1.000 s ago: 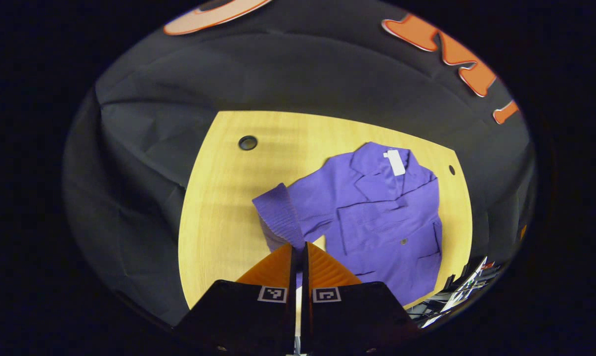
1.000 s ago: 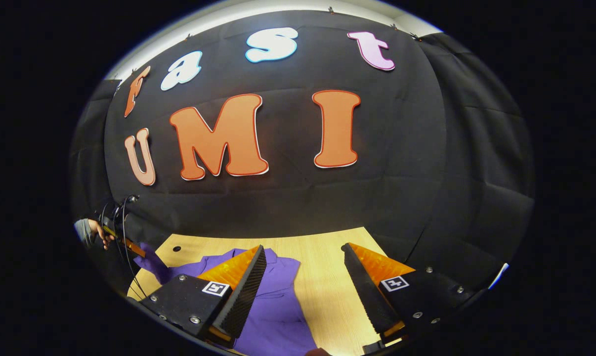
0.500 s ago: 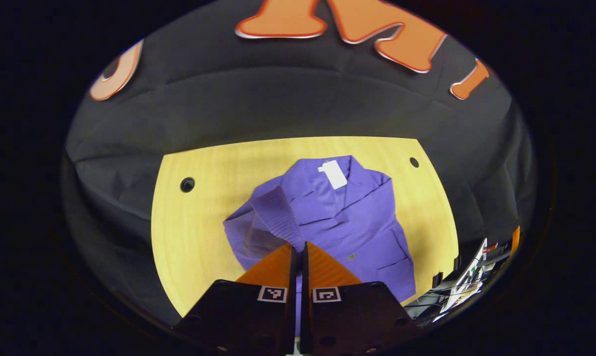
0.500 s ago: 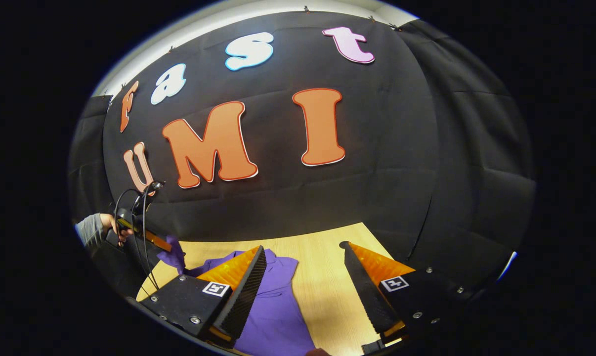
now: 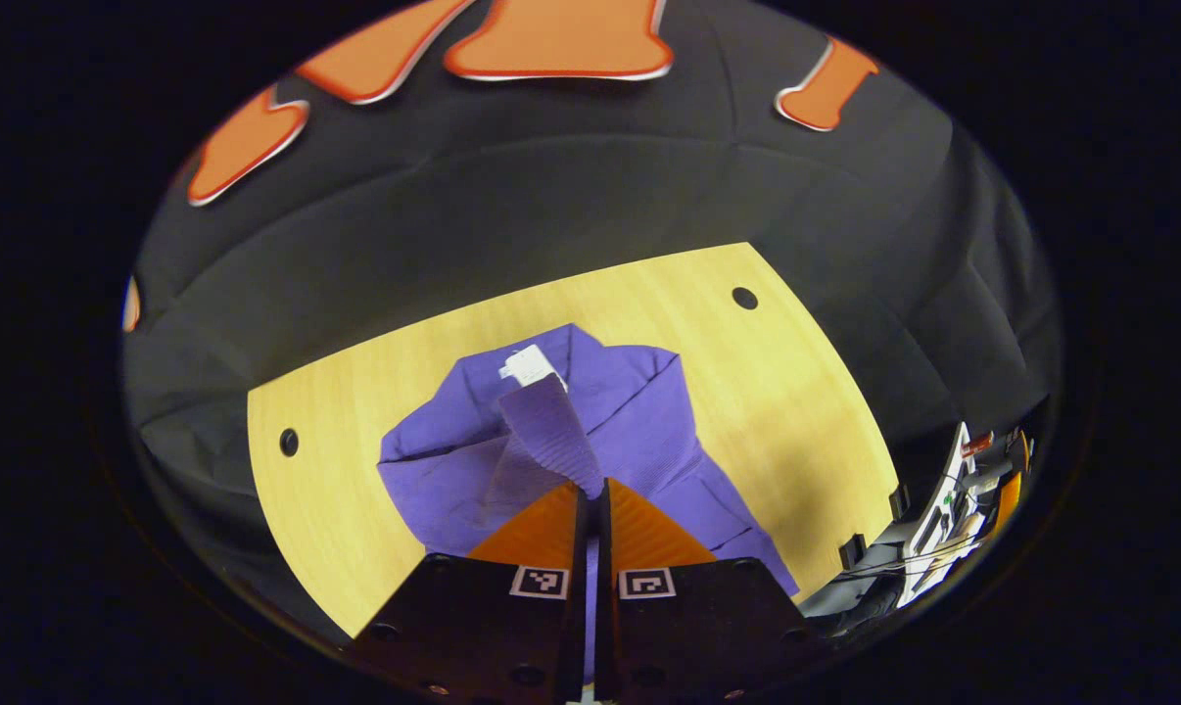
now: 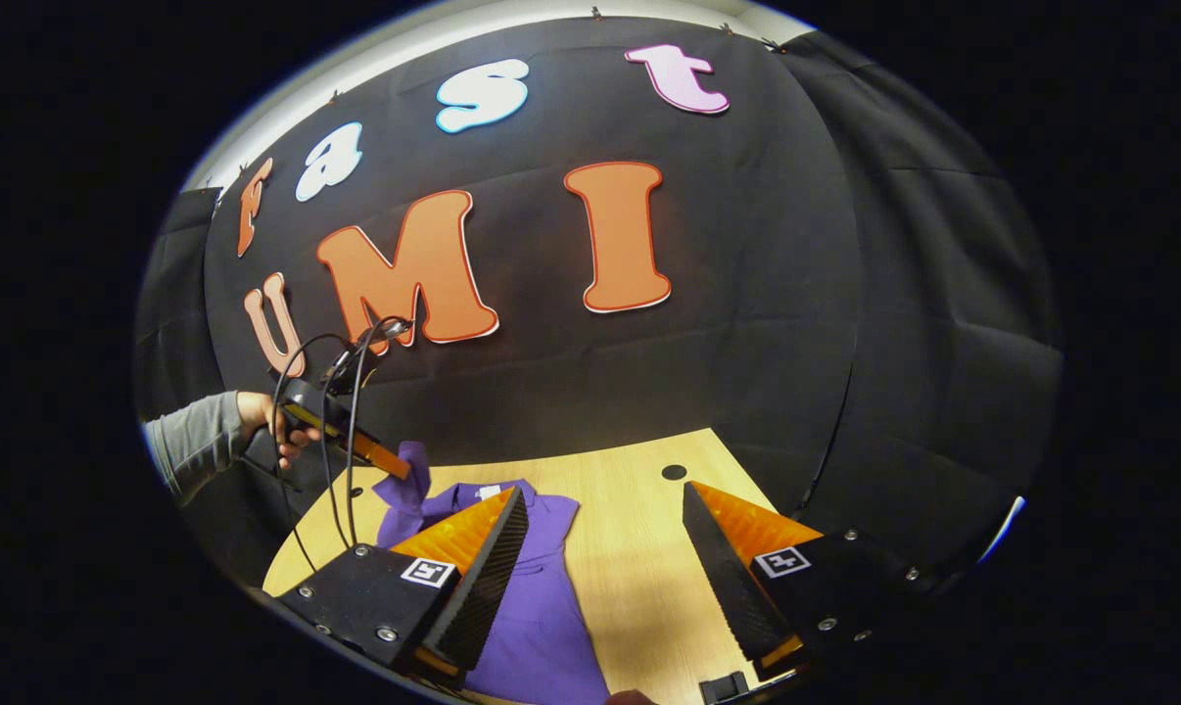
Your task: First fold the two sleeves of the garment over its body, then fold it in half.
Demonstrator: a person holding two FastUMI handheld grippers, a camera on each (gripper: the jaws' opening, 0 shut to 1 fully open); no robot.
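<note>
A purple garment (image 5: pixel 649 421) lies front up on the wooden table (image 5: pixel 806 392), its collar and white tag (image 5: pixel 527 364) at the far end. My left gripper (image 5: pixel 590 487) is shut on the ribbed cuff of one sleeve (image 5: pixel 549 431), which hangs lifted above the middle of the body. In the right gripper view the left gripper (image 6: pixel 395 466) hovers over the garment (image 6: pixel 542 597) with the sleeve (image 6: pixel 409 485) dangling from it, held by a hand (image 6: pixel 262 419). My right gripper (image 6: pixel 602 490) stands open above the table's right part, holding nothing.
The table (image 6: pixel 639 548) has small round holes (image 5: pixel 744 297) (image 5: pixel 288 442) near its far corners. Cables and loose clutter (image 5: pixel 953 499) sit off the table's right edge. The person's grey sleeve (image 6: pixel 194 446) reaches in from the left.
My left gripper has carried the cuff from the garment's side inward over its body, up near the collar. The right gripper stays open and has hardly moved.
</note>
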